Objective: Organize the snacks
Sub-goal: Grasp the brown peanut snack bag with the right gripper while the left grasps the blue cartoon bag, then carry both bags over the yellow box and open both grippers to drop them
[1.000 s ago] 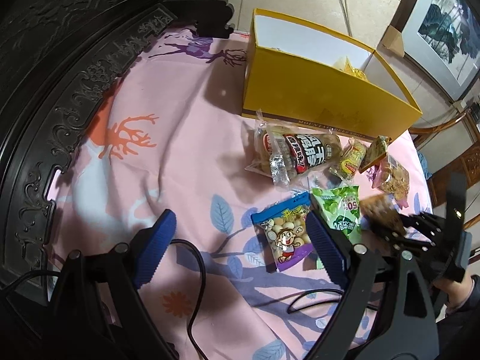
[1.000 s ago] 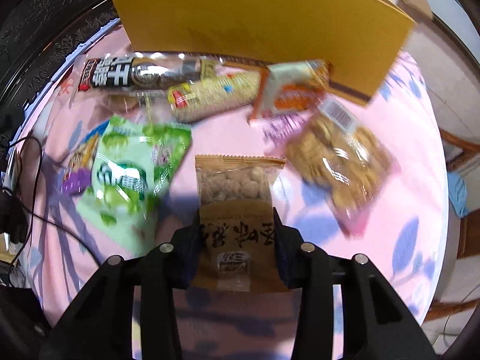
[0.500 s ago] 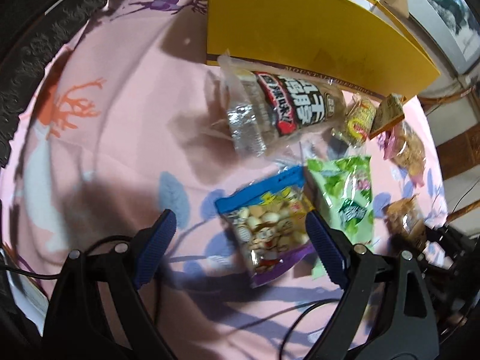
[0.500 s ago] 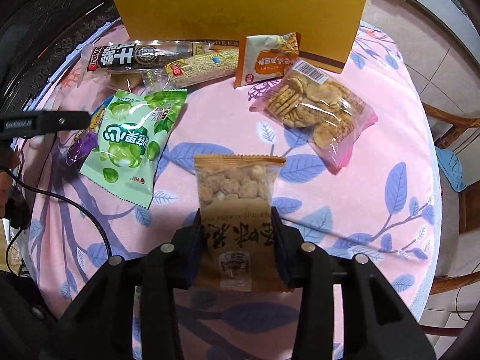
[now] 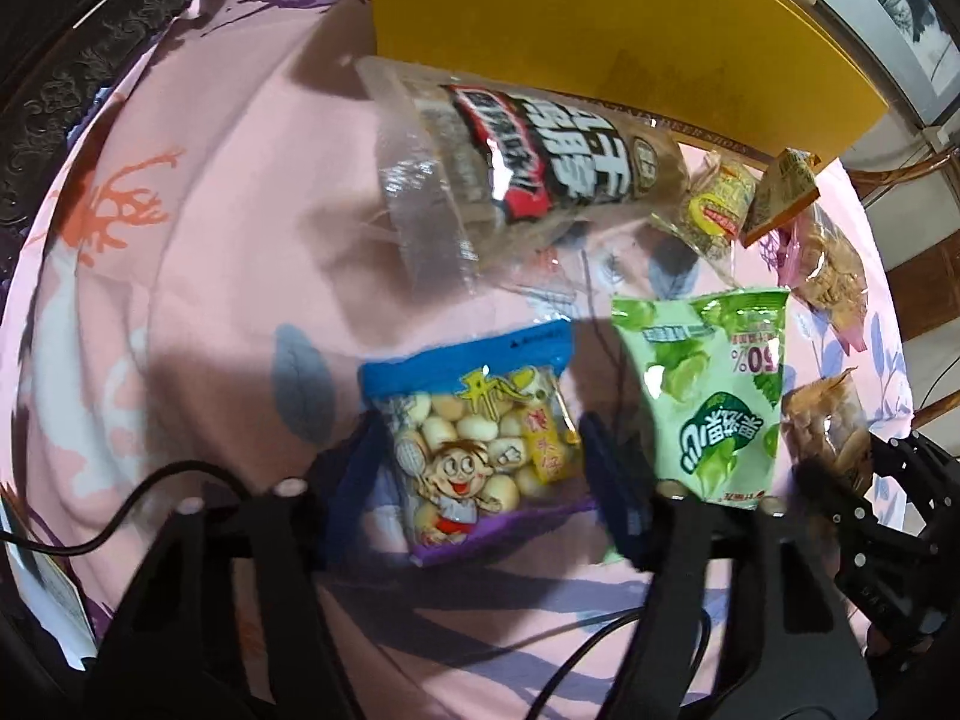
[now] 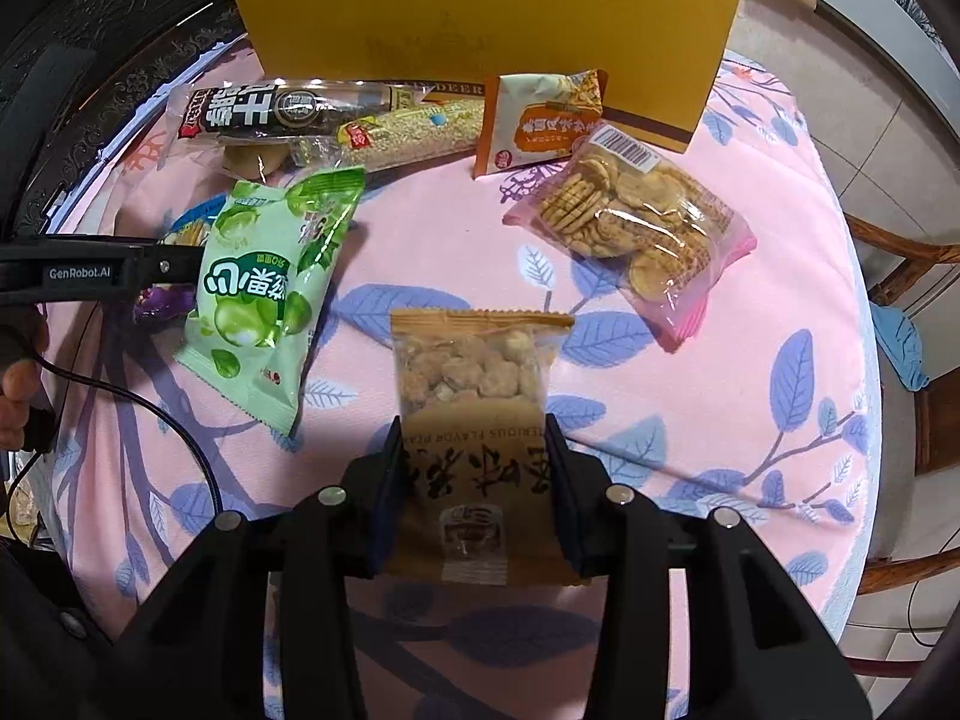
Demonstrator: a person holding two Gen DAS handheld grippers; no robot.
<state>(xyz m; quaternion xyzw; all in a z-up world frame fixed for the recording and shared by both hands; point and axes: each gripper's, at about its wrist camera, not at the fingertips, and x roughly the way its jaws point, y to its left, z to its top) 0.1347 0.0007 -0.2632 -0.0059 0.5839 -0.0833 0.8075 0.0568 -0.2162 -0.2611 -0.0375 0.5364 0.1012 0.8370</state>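
My left gripper (image 5: 474,468) has its fingers closed in on both sides of a blue and purple packet of round biscuits (image 5: 474,444) lying on the pink cloth. My right gripper (image 6: 474,468) is shut on a brown packet of nuts (image 6: 474,420) and holds it above the table; that packet also shows at the right of the left wrist view (image 5: 822,420). A green candy packet (image 5: 708,384) lies between the two and shows in the right wrist view (image 6: 264,294). The yellow box (image 5: 570,18) stands at the back (image 6: 480,30).
Near the box lie a long dark-labelled packet (image 6: 282,108), a sesame bar (image 6: 414,138), an orange packet (image 6: 540,120) and a pink bag of crackers (image 6: 636,222). A black cable (image 5: 138,480) trails at the front left. A wooden chair (image 6: 900,252) stands at the right.
My left gripper moved forward and down to the blue biscuit packet and closed in on it. My right gripper pulled back and up with the brown packet.
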